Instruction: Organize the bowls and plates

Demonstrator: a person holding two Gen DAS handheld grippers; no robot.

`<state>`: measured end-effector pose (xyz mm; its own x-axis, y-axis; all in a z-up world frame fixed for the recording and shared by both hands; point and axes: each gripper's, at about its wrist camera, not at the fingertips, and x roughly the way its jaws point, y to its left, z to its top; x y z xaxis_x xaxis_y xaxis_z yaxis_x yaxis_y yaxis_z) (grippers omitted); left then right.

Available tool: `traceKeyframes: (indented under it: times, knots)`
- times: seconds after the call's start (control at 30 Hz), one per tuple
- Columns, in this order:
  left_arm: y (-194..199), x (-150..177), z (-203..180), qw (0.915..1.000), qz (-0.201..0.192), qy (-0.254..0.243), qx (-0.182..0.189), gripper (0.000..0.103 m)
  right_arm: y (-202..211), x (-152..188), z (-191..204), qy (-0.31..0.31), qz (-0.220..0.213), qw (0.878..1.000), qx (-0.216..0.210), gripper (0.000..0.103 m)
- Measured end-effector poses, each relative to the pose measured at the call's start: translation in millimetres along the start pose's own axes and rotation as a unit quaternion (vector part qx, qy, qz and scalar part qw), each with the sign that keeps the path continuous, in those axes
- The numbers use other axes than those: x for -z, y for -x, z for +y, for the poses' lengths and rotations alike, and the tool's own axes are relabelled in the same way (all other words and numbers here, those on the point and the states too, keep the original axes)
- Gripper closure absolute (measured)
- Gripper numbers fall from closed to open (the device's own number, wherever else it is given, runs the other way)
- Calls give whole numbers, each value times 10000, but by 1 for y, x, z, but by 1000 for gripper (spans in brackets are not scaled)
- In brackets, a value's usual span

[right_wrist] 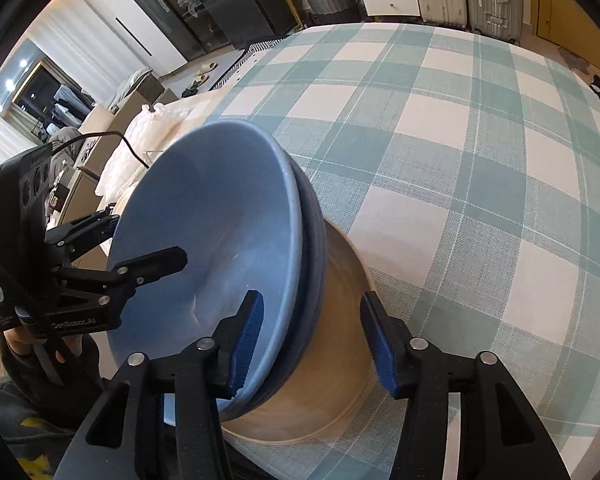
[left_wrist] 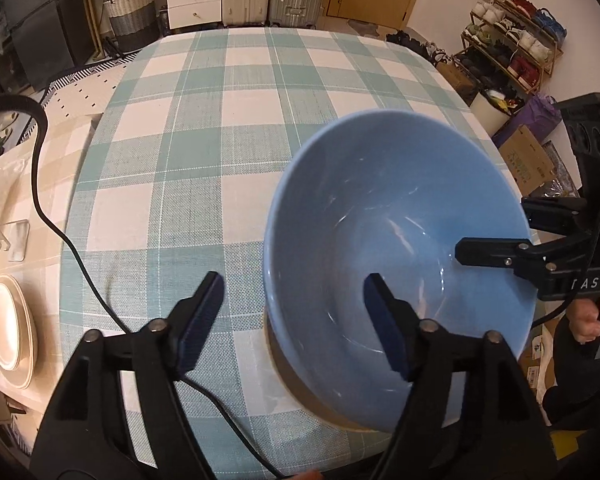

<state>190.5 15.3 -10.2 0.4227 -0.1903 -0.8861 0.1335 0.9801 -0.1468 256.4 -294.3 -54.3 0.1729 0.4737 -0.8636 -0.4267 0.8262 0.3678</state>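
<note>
A blue bowl sits nested in a second blue bowl, and both rest on a beige plate near the table's front edge. My left gripper is open, its jaws straddling the bowl's near-left rim, one finger inside and one outside. My right gripper is open, straddling the bowls' rim on the other side. The right gripper also shows in the left wrist view, and the left gripper in the right wrist view.
The table carries a teal and white checked cloth. A stack of cream plates lies on a side surface to the left. A black cable trails across the cloth. Boxes and a shoe rack stand at the right.
</note>
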Motion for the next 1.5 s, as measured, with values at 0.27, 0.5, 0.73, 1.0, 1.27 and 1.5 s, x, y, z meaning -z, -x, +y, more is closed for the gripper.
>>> traceKeyframes:
  times: [0.27, 0.5, 0.73, 1.0, 1.27, 1.5]
  knots:
    - [28, 11, 10, 9989, -435, 153, -4, 21, 27, 11, -6, -121, -560, 9983, 132, 18]
    - [51, 25, 0, 9968, -796, 18, -56, 10, 45, 27, -3, -92, -956, 9949, 318, 15]
    - [75, 40, -9, 9926, -1197, -23, -184, 3, 70, 44, 1, -93, -1582, 9861, 497, 14]
    - [94, 59, -7, 9829, -1779, 0, -482, 2, 86, 65, 3, -254, -2218, 9720, 731, 11]
    - [100, 83, -12, 9729, -2214, -195, -645, 2, 96, 93, 6, -366, -2745, 9569, 870, 4]
    - [103, 102, -14, 9671, -2453, -210, -644, 2, 102, 115, 20, -310, -2956, 9490, 1050, 2]
